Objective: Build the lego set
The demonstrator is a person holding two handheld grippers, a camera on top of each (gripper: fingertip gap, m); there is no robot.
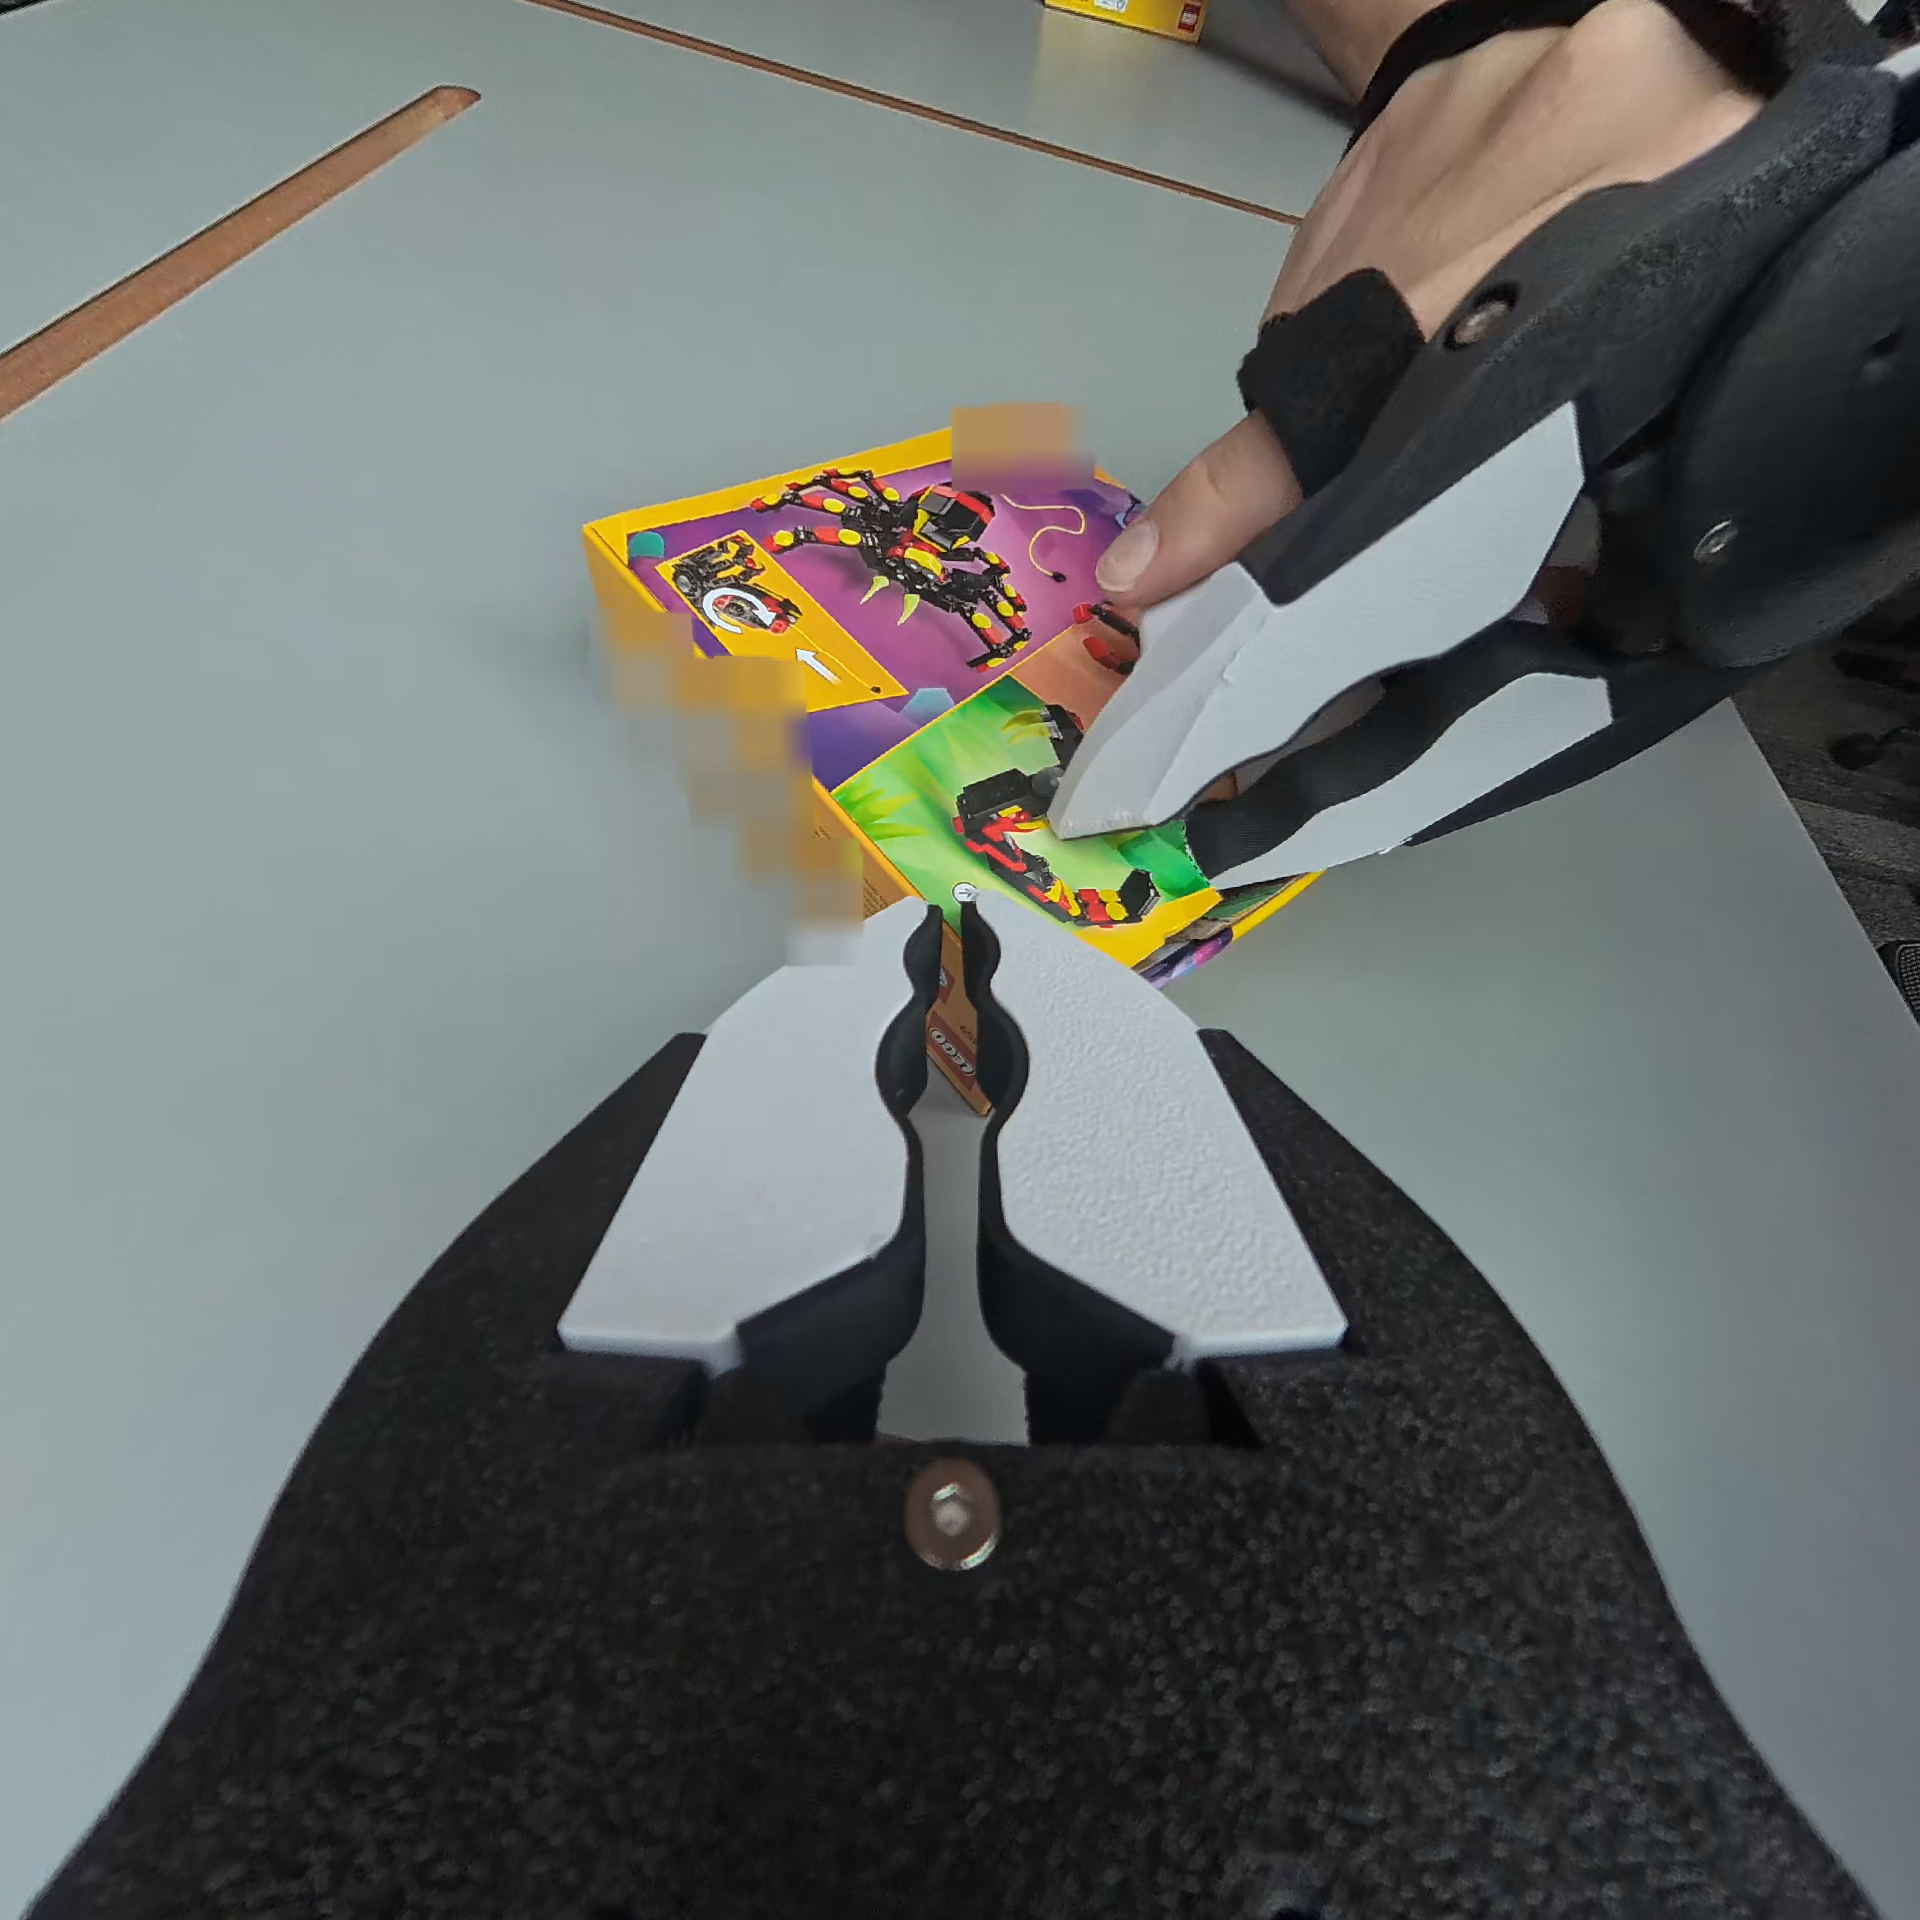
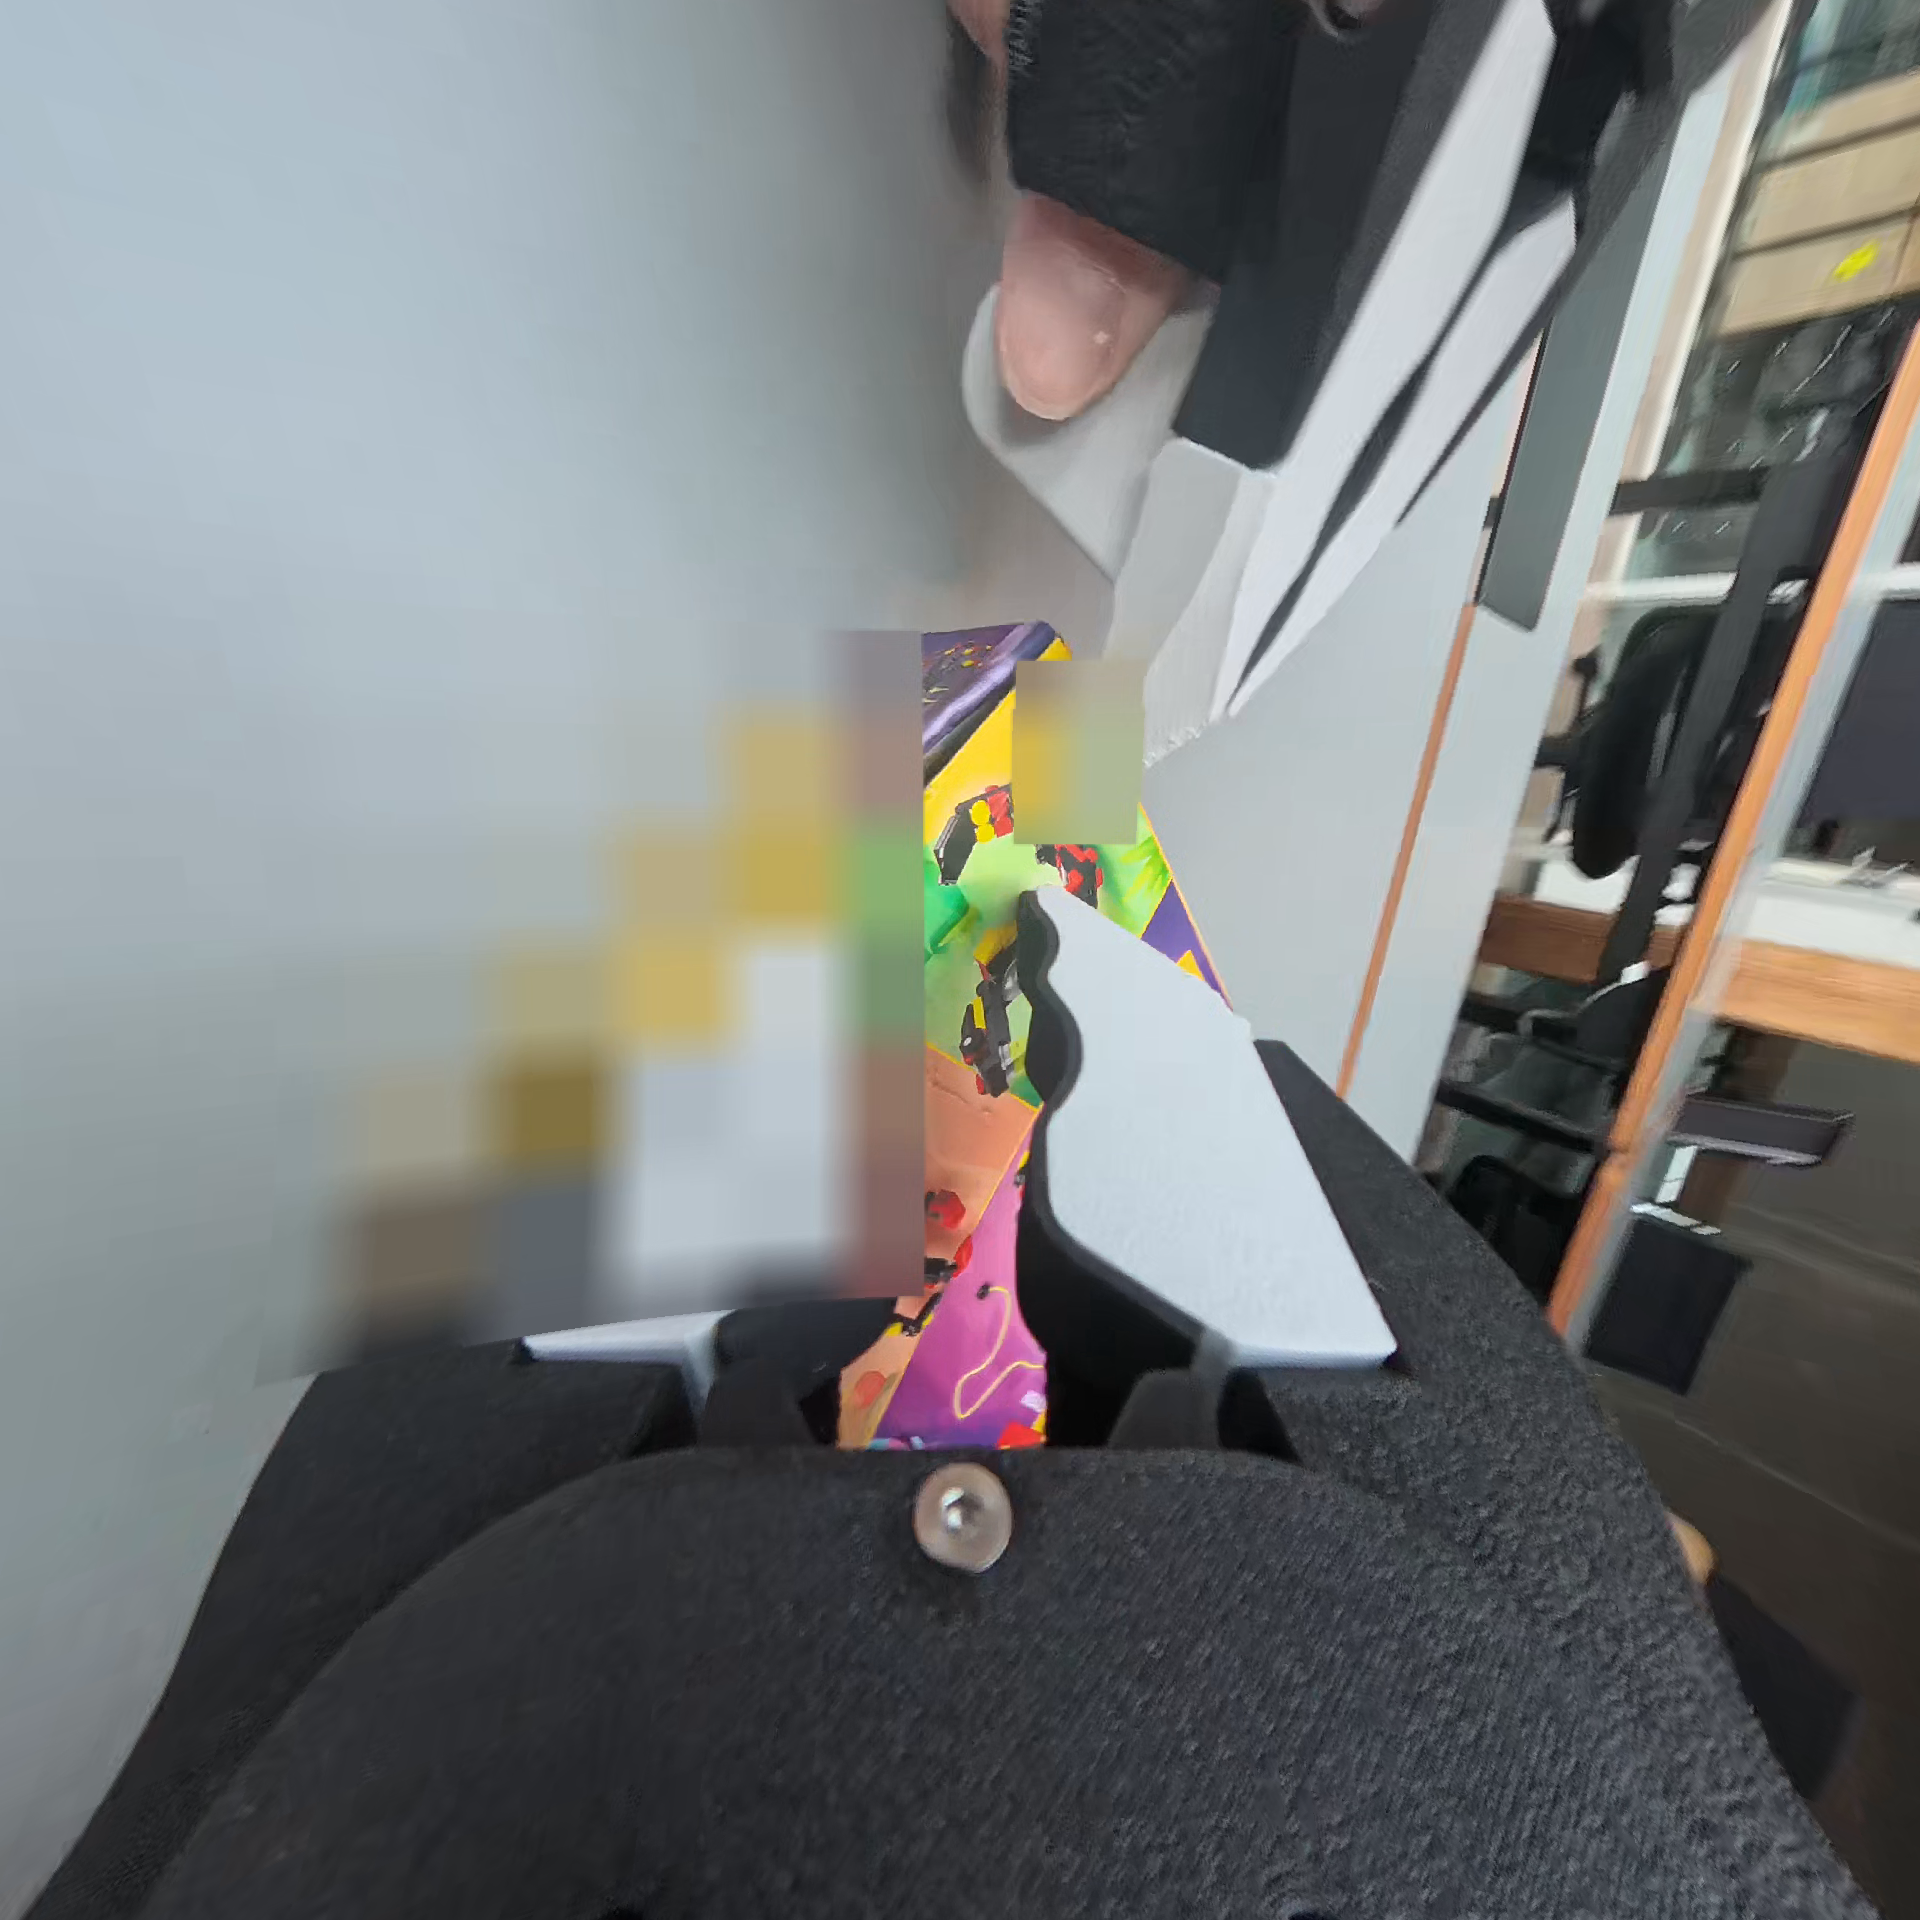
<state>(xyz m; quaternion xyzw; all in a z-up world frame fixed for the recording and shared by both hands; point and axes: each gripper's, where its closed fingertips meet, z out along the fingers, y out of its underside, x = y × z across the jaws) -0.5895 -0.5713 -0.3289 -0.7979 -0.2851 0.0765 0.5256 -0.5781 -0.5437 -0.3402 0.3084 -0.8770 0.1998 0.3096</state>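
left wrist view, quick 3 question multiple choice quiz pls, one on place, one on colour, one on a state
1. Where does the lego box lie?
A. on the grey table
B. on a chair
C. on the floor

2. What colour is the border of the box?
A. blue
B. yellow
C. white

3. How do the left tool's jaws stand?
A. wide open
B. clamped around a brick
C. almost closed, nothing between them

Answers:
1 A: the lego box lies on the grey table.
2 B: a yellow band runs along its edges and side.
3 C: only a narrow slit shows between the tips of the left tool.
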